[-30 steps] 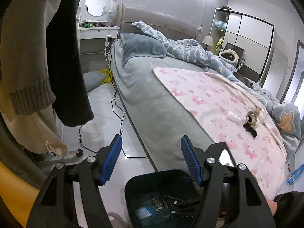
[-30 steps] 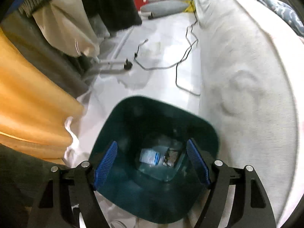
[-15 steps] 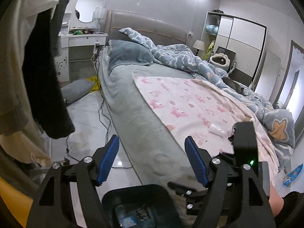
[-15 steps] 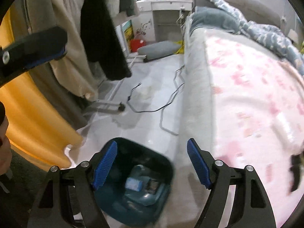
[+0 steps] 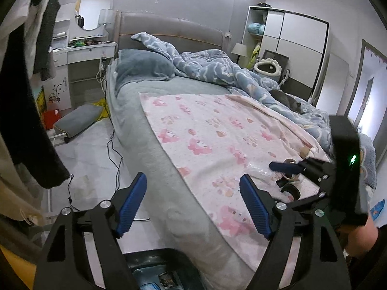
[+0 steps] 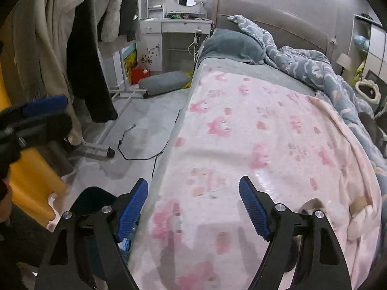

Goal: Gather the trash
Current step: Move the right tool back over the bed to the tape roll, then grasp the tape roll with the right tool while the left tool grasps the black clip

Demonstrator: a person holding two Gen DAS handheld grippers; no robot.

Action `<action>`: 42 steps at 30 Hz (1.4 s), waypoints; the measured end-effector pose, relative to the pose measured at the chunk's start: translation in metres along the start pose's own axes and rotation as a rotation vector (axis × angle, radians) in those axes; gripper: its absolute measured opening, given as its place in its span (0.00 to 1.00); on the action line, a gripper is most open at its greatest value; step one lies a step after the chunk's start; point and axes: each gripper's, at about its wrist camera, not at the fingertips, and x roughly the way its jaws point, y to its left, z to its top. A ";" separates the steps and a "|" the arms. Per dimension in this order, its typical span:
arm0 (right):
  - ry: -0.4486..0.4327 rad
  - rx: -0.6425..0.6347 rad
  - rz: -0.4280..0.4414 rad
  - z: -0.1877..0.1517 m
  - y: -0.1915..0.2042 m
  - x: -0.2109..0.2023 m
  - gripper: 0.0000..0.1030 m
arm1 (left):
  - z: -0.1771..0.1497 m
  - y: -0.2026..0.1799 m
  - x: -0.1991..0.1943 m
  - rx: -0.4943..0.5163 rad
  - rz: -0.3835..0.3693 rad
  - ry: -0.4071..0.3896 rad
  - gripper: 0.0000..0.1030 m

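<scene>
A dark teal trash bin (image 5: 154, 268) stands on the floor by the bed's near corner, with wrappers inside; it also shows in the right wrist view (image 6: 94, 200). My left gripper (image 5: 193, 203) is open and empty above the bin and bed edge. My right gripper (image 6: 193, 205) is open and empty over the pink blanket (image 6: 254, 145). A clear plastic wrapper (image 5: 258, 169) and tape rolls (image 5: 290, 188) lie on the blanket near the right gripper, seen in the left wrist view (image 5: 285, 169).
A bed with a blue duvet (image 5: 217, 67) fills the right. Black cables (image 5: 116, 145) and a grey cushion (image 5: 77, 118) lie on the floor. Clothes hang at the left (image 6: 92, 60). A cat (image 5: 287, 101) lies on the bed.
Both grippers have lifted from the bin. The right gripper has swung right, from over the bin to over the pink blanket. Both stay open and empty.
</scene>
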 end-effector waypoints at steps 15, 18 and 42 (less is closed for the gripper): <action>0.048 -0.098 -0.182 -0.017 -0.074 -0.005 0.78 | 0.010 -0.035 0.049 0.024 -0.024 0.056 0.82; 0.080 -0.149 -0.209 -0.022 -0.078 0.002 0.78 | 0.010 -0.040 0.058 0.029 -0.026 0.069 0.82; 0.126 -0.084 -0.216 -0.038 -0.123 0.011 0.50 | -0.003 -0.094 0.105 0.117 -0.098 0.166 0.82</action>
